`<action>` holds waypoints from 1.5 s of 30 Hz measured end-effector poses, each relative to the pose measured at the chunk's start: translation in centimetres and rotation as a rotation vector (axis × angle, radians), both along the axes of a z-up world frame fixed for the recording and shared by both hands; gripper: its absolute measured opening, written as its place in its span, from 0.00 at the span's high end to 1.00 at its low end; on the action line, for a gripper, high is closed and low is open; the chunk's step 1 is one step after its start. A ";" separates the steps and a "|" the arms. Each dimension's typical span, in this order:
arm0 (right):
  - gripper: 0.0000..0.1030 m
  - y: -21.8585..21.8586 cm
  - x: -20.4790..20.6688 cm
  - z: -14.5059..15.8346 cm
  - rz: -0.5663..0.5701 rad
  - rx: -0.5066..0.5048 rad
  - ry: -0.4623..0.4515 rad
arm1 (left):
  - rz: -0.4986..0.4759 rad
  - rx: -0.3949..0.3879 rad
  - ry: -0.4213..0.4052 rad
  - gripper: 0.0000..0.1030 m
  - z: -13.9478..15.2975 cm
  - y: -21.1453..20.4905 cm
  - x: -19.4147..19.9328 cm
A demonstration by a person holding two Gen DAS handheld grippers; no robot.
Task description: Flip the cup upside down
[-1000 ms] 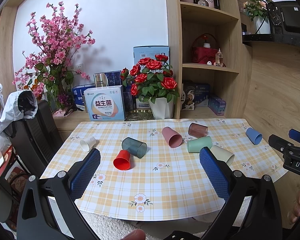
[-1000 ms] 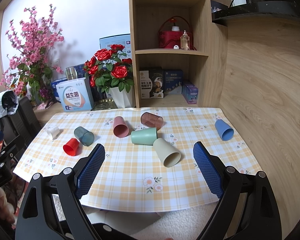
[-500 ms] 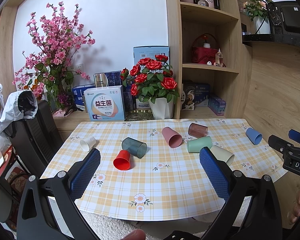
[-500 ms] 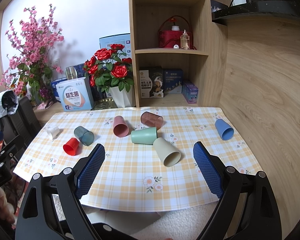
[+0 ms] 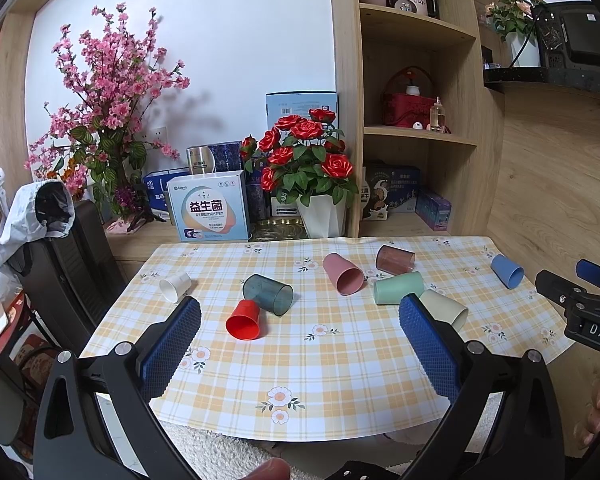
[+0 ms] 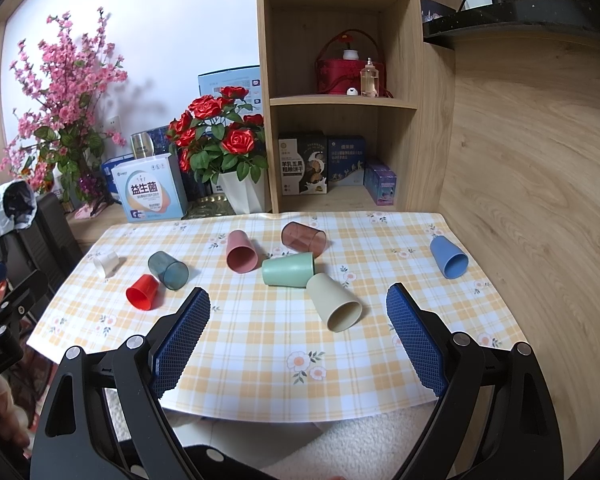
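Several cups lie on their sides on the checked tablecloth (image 5: 340,364): white (image 5: 175,286), red (image 5: 244,319), dark teal (image 5: 269,294), pink (image 5: 342,273), brown (image 5: 395,259), green (image 5: 398,288), beige (image 5: 444,309) and blue (image 5: 507,271). The right wrist view shows the same cups, with the beige cup (image 6: 333,302) nearest and the blue cup (image 6: 449,257) at the right. My left gripper (image 5: 300,332) is open and empty above the table's near edge. My right gripper (image 6: 298,324) is open and empty, also short of the cups.
A white pot of red roses (image 5: 308,168), a white box (image 5: 209,210) and other boxes stand behind the table. A wooden shelf unit (image 5: 416,120) rises at the back right. A black chair (image 5: 72,264) stands left. A wood wall (image 6: 540,200) bounds the right.
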State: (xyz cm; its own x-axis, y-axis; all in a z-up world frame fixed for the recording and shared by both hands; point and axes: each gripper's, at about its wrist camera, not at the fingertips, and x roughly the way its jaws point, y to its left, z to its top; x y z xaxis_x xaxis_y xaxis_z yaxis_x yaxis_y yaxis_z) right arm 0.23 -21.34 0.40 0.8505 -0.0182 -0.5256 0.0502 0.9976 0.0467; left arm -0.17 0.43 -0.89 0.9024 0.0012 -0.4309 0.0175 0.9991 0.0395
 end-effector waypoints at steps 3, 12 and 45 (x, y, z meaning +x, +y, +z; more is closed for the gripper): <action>0.16 -0.6 0.0 -1.1 0.003 0.017 0.000 | -0.009 -0.010 -0.001 0.06 -0.2 0.0 -0.2; 0.16 -3.8 3.3 -2.3 0.016 0.051 0.029 | 0.010 -0.059 0.067 0.06 0.0 2.5 3.2; 0.16 -6.2 17.0 -11.0 -0.033 0.071 0.258 | 0.135 -0.272 0.357 0.26 -8.8 18.7 20.3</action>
State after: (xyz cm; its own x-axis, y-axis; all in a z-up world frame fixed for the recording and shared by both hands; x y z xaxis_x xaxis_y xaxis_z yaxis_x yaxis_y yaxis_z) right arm 17.25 -27.57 -10.55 0.6875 0.0011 -0.7262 0.1020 0.9899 0.0980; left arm 20.18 19.09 -9.69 0.6972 -0.0470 -0.7153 -0.1488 0.9666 -0.2085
